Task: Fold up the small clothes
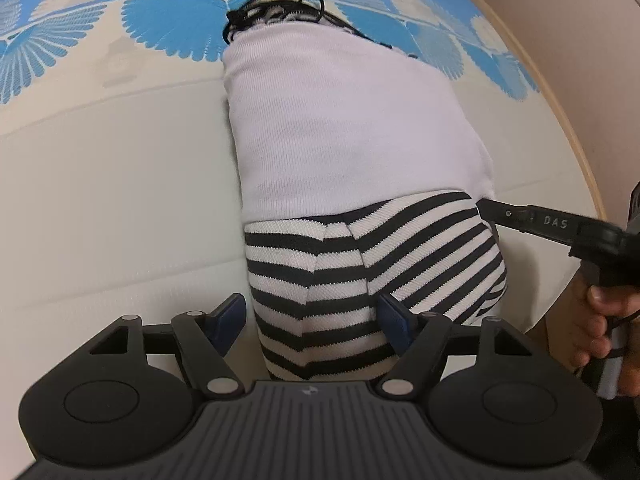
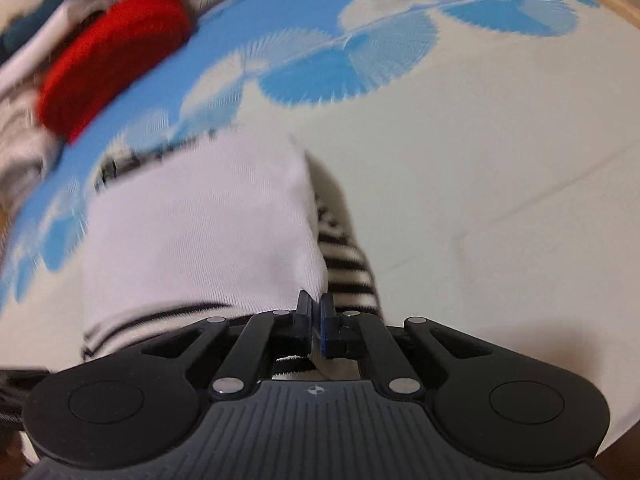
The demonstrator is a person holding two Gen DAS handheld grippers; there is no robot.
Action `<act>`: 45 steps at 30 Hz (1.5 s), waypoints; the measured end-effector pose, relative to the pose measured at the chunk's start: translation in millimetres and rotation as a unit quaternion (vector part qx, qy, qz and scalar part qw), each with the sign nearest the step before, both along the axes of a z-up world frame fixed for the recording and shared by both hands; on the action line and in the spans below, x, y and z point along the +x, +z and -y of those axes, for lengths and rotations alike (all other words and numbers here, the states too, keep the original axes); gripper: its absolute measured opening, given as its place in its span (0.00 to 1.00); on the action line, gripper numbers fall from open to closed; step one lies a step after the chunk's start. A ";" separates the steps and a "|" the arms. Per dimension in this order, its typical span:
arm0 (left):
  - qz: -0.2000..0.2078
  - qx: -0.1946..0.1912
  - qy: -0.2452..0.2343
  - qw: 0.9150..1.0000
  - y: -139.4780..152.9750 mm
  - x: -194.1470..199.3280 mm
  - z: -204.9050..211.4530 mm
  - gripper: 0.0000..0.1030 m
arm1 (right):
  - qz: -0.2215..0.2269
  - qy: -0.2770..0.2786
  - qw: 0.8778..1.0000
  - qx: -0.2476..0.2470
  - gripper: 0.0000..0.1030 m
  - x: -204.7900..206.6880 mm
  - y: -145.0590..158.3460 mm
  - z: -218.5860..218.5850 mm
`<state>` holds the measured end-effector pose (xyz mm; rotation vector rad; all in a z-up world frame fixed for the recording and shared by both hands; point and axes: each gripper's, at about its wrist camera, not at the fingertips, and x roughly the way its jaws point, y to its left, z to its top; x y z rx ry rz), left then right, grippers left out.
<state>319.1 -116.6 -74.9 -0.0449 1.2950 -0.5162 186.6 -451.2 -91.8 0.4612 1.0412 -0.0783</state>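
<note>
Down in the left wrist view, the left claw (image 1: 312,316) stands wide, its blue pads either side of the near striped end of a small garment (image 1: 344,152) without pressing it. The garment lies lengthwise on a white tabletop (image 1: 112,200) with a blue fan pattern; its middle is plain white, its near end black-and-white striped, and a tangle of black cord (image 1: 272,10) sits at its far end. At the garment's right edge the tip of the right claw (image 1: 486,208) touches the striped cloth, a hand (image 1: 600,320) gripping its handle.

Over in the right wrist view, which is blurred, the right claw (image 2: 316,312) is pinched narrow on the garment's (image 2: 200,232) edge, where white meets stripes. A red cloth (image 2: 112,60) lies well apart at the upper left among other clothes.
</note>
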 end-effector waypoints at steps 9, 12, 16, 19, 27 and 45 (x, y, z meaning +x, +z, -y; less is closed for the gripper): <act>0.007 0.030 -0.055 0.998 0.7 -16.8 -4.1 0.71 | 0.082 0.046 0.995 0.022 0.28 -13.9 39.6 -9.1; 0.013 0.053 -0.068 0.996 -8.8 -18.5 1.2 0.74 | 0.010 0.113 0.993 0.037 0.26 -13.0 19.0 -16.5; 0.007 0.047 -0.063 0.997 -3.7 -14.9 1.3 0.73 | -0.082 0.124 0.988 -0.035 0.28 -12.2 -10.5 -19.1; 0.014 -0.004 -0.029 0.999 14.7 -7.6 -10.3 0.73 | -0.043 0.078 0.996 -0.027 0.29 -15.8 4.9 -3.4; 0.006 -0.080 0.136 0.987 11.1 33.8 -35.1 0.78 | 0.080 -0.010 0.995 0.057 0.79 -0.5 23.2 13.8; -0.028 -0.216 0.176 0.960 -67.2 76.6 -28.2 0.74 | 0.017 -0.026 0.993 0.111 0.26 29.2 -30.1 -12.6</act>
